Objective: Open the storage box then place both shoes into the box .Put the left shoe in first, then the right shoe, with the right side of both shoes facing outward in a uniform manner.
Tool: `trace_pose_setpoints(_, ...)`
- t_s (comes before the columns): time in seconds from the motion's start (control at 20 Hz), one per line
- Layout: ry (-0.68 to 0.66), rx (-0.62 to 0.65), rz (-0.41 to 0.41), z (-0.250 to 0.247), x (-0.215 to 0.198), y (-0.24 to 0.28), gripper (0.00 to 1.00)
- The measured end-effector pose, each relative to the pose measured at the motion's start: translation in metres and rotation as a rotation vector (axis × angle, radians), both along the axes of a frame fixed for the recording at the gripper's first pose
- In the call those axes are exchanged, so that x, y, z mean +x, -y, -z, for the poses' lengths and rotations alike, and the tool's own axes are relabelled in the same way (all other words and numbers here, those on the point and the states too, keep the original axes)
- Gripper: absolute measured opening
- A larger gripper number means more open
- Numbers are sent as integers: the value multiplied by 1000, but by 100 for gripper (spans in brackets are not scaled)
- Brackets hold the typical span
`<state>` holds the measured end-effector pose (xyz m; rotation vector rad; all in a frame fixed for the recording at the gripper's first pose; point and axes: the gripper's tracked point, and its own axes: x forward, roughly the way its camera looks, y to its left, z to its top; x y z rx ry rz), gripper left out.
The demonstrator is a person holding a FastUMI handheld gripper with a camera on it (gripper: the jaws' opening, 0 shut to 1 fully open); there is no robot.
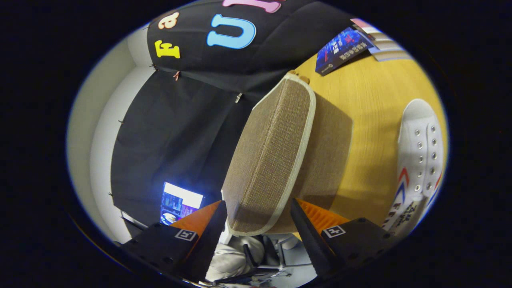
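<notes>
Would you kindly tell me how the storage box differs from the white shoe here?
The storage box is brown woven fabric with pale trim; the white shoe is smooth with metal eyelets and red-blue stripes. The box sits between the open gripper's fingers; the shoe lies off to one side. Both rest on the wooden table.

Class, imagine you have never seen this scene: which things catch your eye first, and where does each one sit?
The woven brown storage box with pale trim stands out first, on the wooden table; its near edge lies between the open gripper's fingers. Next comes the white shoe with red and blue stripes, lying on the table beside the box. Beyond the box, a dark blue booklet lies on the table.
</notes>
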<state>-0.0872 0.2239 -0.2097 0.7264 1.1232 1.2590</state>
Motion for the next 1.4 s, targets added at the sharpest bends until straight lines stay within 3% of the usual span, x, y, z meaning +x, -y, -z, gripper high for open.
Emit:
trace_pose_setpoints(0.3,-130,42,-4,-4,3,-15,98)
trace_pose_setpoints(0.6,-293,103,67,-41,15,-12,96)
trace_pose_setpoints(0.85,-298,127,91,-75,14,-12,94)
trace_pose_setpoints(0.95,-304,126,104,-83,16,-19,79)
trace_pose_setpoints(1.05,-309,122,103,-89,12,-25,74)
trace_pose_setpoints(1.15,-321,136,97,-99,11,-30,55)
trace_pose_setpoints(1.2,-323,145,89,-104,7,-30,55)
trace_pose_setpoints(1.3,-299,150,132,-108,11,-34,33)
trace_pose_setpoints(1.4,-294,148,143,-109,11,-30,30)
